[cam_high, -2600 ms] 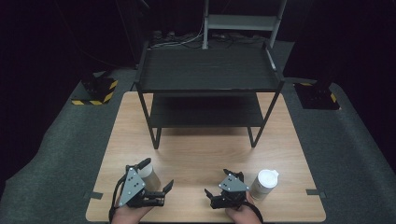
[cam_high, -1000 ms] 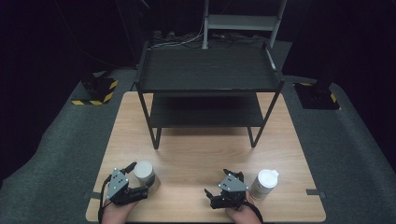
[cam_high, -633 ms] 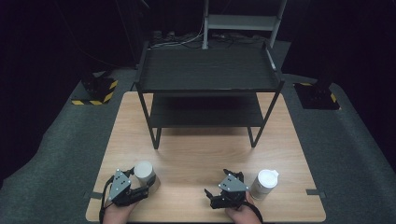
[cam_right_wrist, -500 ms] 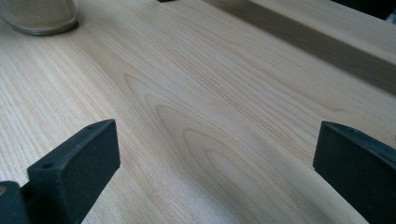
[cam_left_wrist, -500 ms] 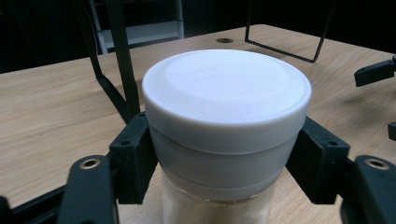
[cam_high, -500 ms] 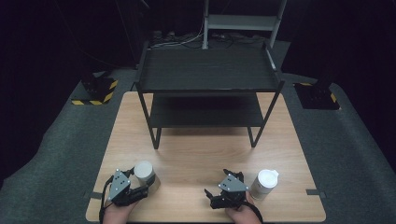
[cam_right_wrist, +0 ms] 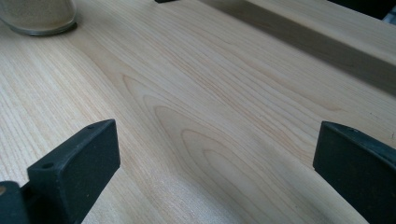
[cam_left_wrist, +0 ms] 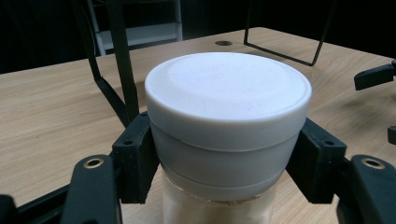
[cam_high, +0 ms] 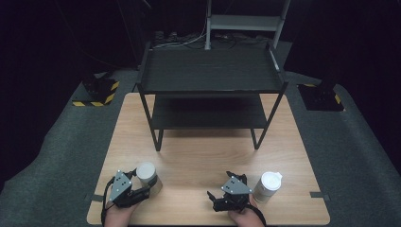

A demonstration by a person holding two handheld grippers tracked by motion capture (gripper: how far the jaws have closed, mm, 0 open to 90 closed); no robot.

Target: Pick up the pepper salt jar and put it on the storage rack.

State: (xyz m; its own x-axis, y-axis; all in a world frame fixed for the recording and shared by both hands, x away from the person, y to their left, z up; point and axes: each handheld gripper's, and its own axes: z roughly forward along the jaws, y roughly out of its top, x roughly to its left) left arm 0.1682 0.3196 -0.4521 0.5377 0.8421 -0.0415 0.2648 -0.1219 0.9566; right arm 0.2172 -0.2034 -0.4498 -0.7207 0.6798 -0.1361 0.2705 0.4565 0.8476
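**A:** Where is the jar, and what has hold of it?

**B:** A squat jar with a white lid (cam_left_wrist: 228, 93) stands upright near the front left corner of the wooden table (cam_high: 208, 161). The left gripper (cam_high: 142, 189) has just been closing and now clamps it — one black pad presses each side, right at the lid's lower rim and the neck under it.

**A:** How would it handle?

**B:** The body below the lid looks clear and rigid, with pale powder inside, so probably moderately heavy for its size and stiff under the pads. The lid is smooth plastic, likely slippery. A grip on the lid alone could slide or loosen it; lower, on the body, seems safer. If it is glass, it should be set down gently.

**A:** And the other gripper?

**B:** The right gripper (cam_high: 218, 202) rests low at the table's front, jaws spread wide with bare wood between them — holding nothing. A second white-lidded container (cam_high: 267, 187) stands just beside it. A black two-tier shelf (cam_high: 210, 78) sits at the far side.
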